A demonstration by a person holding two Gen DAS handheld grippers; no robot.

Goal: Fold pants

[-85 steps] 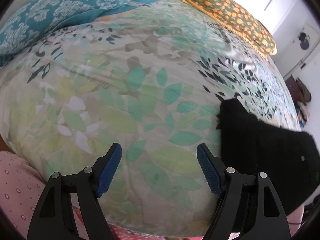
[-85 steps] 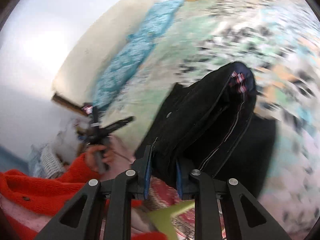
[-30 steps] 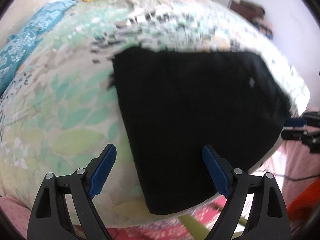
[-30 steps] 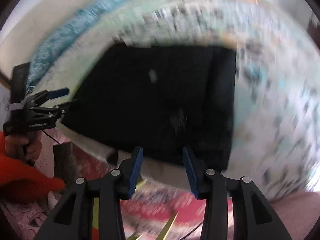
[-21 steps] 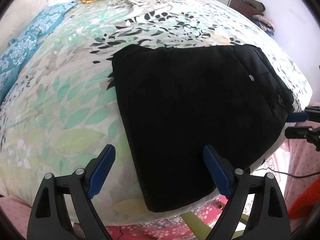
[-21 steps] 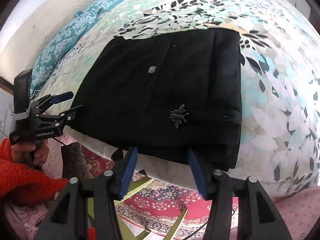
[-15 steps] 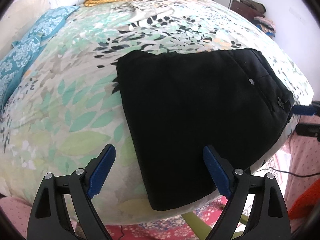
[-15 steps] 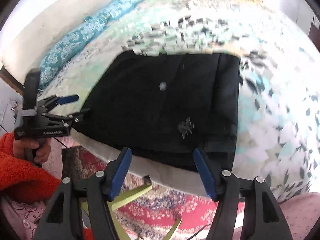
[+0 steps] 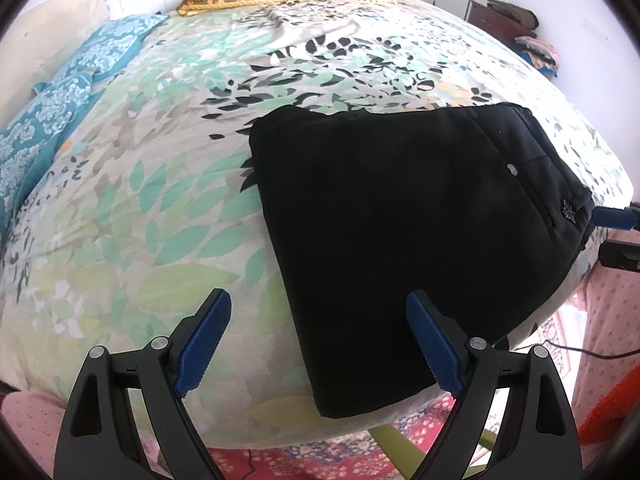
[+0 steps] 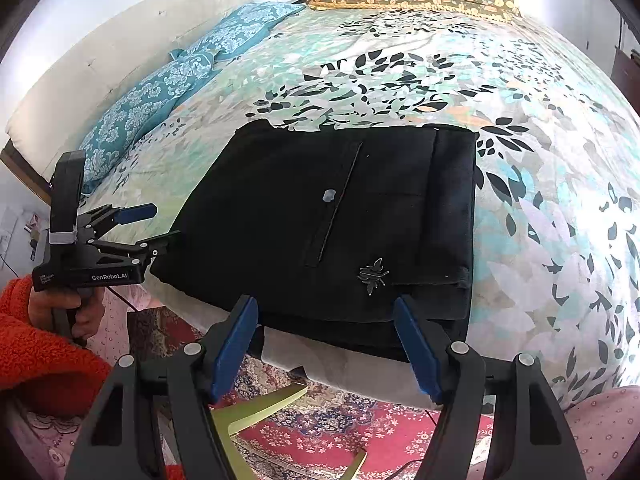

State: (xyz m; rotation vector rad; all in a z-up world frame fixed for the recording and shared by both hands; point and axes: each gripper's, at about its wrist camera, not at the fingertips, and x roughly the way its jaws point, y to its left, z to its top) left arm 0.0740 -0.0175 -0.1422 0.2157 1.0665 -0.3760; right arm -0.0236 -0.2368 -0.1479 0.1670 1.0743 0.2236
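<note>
Bed: the bed (image 10: 540, 208), under a leaf-printed cover, carries the whole job; a rug (image 10: 344, 436) and a yellow-green frame show below its near edge.
Pants: the black pants (image 10: 360, 208) lie as a flat, squared stack of layers near the bed's front edge, touching the cover along their whole underside, waistband to the right in the right wrist view.
What this means: by my reading the fold is done or nearly so; the stack looks even, its lower layers showing only slightly at the near edge, so at most a small tidy-up remains.
Right tool: the right tool (image 10: 326, 354) has just been opening; its jaws stand spread, just short of the pants' near edge, with nothing pinched between them.
Left tool: the left tool (image 9: 318, 344) is spread wide and holds nothing; the pants' left corner lies below and beyond it, not touched.
Against the earliest frame: there the right tool pinched a bunched, hanging fold of the pants in the air, and the left wrist view saw only a corner of the cloth at its right edge; now the garment rests flat and free, filling the middle of both views.
Small marks: a pale button (image 10: 329, 196) and a little metal emblem (image 10: 373, 274) face up on the top layer.
</note>
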